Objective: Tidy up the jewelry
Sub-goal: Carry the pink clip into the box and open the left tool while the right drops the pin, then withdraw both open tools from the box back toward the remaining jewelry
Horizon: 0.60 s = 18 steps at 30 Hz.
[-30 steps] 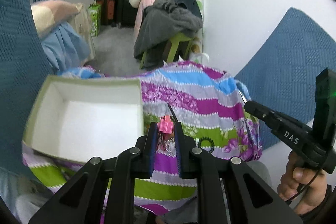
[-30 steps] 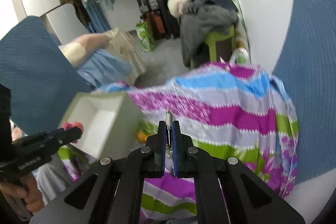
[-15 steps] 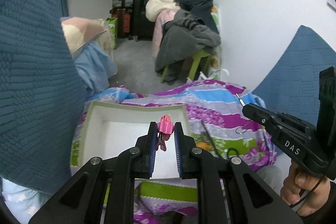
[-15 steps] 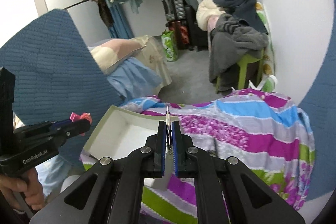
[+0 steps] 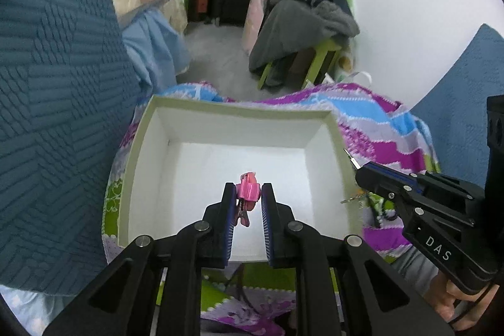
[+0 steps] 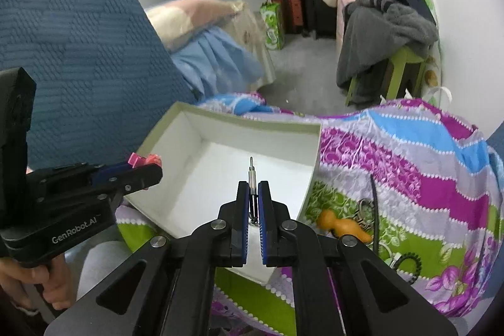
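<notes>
Pink hair clip (image 5: 248,190): clamped in your left gripper (image 5: 249,194), tilted down over the white box (image 5: 239,112). Your right gripper (image 6: 253,194), angled down likewise, pinches a thin metal pin (image 6: 251,175) above the same box.

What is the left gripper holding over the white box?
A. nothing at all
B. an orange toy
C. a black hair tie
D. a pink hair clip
D. In the left wrist view, the left gripper is shut on a pink hair clip above the empty white box.
</notes>
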Motion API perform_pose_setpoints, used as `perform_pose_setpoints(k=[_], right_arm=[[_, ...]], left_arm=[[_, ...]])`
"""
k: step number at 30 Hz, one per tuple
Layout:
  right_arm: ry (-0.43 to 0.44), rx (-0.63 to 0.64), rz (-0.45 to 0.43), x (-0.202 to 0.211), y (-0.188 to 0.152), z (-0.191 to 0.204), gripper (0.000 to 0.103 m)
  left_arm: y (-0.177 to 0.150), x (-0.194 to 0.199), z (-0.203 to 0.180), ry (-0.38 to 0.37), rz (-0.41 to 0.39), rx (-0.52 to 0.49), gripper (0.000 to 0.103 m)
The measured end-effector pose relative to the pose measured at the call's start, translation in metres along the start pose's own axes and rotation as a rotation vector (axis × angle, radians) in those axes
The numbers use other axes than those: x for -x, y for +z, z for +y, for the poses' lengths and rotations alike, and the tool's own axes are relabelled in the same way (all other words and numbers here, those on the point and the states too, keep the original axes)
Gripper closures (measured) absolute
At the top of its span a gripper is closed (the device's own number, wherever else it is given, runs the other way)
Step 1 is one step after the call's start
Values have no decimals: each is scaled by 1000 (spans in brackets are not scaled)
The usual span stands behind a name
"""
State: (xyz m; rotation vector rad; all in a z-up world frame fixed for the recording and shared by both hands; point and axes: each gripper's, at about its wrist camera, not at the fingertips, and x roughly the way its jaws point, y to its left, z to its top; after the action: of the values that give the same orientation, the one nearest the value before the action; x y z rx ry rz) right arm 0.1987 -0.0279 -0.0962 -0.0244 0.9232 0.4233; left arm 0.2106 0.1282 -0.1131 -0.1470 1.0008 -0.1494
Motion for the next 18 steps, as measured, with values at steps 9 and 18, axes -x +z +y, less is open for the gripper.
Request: perform_pose_setpoints(k=[9,18], right_arm=[[0,-7,81,-35,-12,3,99],[-3,1,46,-17,-6,2,77]], left_arm=[[-13,-27,21,27,45,11,87],[-8,2,23,52,-2,53,44]])
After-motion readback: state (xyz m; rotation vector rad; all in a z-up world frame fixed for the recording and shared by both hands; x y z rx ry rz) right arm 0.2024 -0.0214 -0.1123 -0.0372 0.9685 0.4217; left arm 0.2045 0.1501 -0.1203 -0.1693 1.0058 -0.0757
